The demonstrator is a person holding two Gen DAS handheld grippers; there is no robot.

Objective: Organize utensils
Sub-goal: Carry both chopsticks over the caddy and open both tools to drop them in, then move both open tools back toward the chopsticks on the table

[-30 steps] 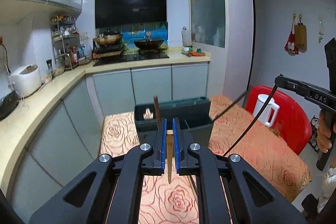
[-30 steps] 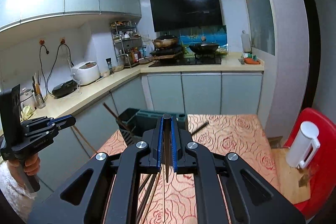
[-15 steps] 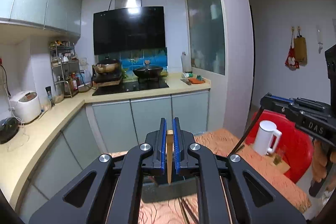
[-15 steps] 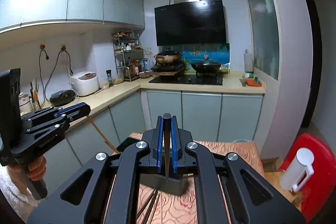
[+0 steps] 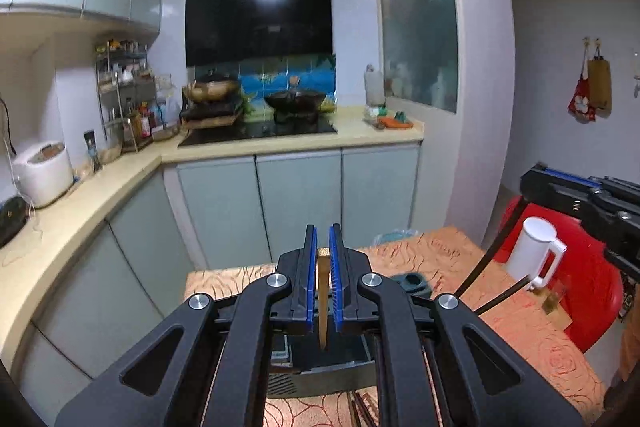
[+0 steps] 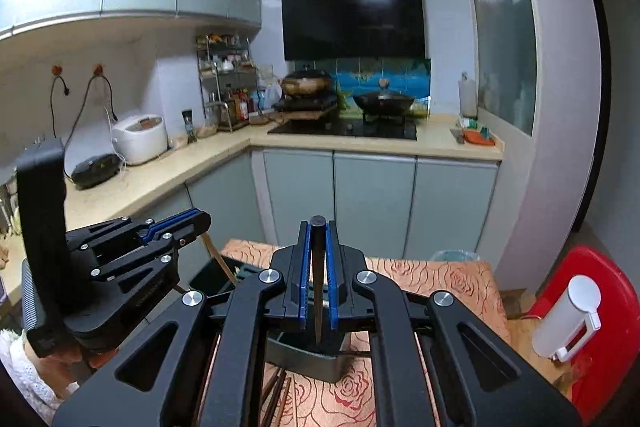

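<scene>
Left wrist view: rose-patterned tablecloth [image 5: 448, 259] in a kitchen, both grippers clamped on chopsticks [image 5: 323, 303].

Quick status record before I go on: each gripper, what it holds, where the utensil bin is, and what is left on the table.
left gripper: shut on light wooden chopstick
right gripper: shut on dark chopstick
utensil bin: dark, on the rose-patterned tablecloth, below both grippers
loose utensils: dark chopsticks lying on the cloth beside the bin
nearby: white jug in front of red chair
bin contents: cannot tell
</scene>
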